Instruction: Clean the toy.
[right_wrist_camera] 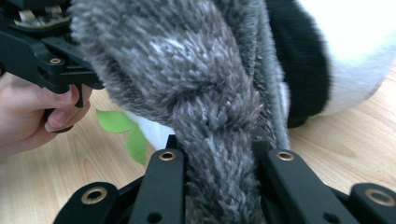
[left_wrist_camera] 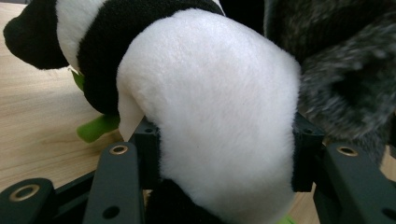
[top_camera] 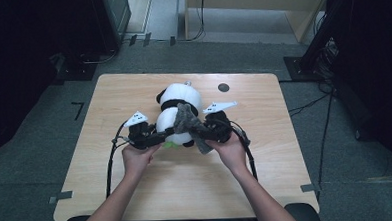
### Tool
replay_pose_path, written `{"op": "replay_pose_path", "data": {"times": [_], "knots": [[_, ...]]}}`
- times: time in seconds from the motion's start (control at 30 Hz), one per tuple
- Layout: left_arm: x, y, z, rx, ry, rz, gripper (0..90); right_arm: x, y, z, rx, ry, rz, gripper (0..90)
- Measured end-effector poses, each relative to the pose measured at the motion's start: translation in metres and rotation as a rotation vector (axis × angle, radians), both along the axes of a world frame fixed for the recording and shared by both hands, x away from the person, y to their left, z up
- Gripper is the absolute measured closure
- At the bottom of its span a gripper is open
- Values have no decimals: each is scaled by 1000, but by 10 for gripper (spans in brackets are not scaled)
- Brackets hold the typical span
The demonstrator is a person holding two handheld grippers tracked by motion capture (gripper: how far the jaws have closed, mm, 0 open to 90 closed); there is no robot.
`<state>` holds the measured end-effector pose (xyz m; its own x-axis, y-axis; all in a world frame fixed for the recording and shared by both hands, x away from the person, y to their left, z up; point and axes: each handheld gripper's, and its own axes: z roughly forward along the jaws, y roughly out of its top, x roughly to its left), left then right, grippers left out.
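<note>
While lying mid-table (top_camera: 108, 94), the panda plush (top_camera: 181, 98) has its white rump squeezed by the left gripper (top_camera: 157, 138), jaws approx half-wide; next, the grey furry scarf (top_camera: 187, 122) drapes over it, w/ the right gripper (top_camera: 205, 135) clamped narrow on that scarf.

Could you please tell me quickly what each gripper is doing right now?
Left gripper: closed on the plush panda's white body.
Right gripper: closed on the grey furry cloth.

The high view looks forward and down over the whole tabletop (top_camera: 137, 193); both gripper views sit close, looking along their jaws at the plush panda (left_wrist_camera: 210, 116) and grey fur scarf (right_wrist_camera: 205, 93) they share.
</note>
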<state>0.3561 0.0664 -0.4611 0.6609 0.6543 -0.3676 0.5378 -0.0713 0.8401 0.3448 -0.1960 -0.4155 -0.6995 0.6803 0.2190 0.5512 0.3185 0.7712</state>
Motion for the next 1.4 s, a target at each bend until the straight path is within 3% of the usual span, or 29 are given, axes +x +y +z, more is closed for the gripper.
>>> {"op": "replay_pose_path", "data": {"times": [0.07,0.23,0.4,0.5,0.6,0.73,0.9,1.03,1.4], "knots": [[2,2,-2,-22,17,9,454,-1,3,-2,10,2,5,760],[2,2,-1,-21,5,33,455,-6,17,-6,14,13,41,761],[1,2,1,-25,1,44,455,-14,37,-16,-24,11,106,764],[3,4,1,-30,25,44,455,-17,45,-26,-51,-10,130,761],[5,8,2,-50,31,53,455,-17,47,-33,-49,-5,147,762],[6,10,5,-80,27,57,453,-17,53,-43,-100,-4,162,762],[6,15,10,-148,44,34,451,-14,56,-55,-138,10,159,765],[3,15,15,-125,13,26,451,-9,50,-59,-148,14,134,765],[6,23,15,-92,7,27,450,0,31,-60,-172,15,101,761]]}}
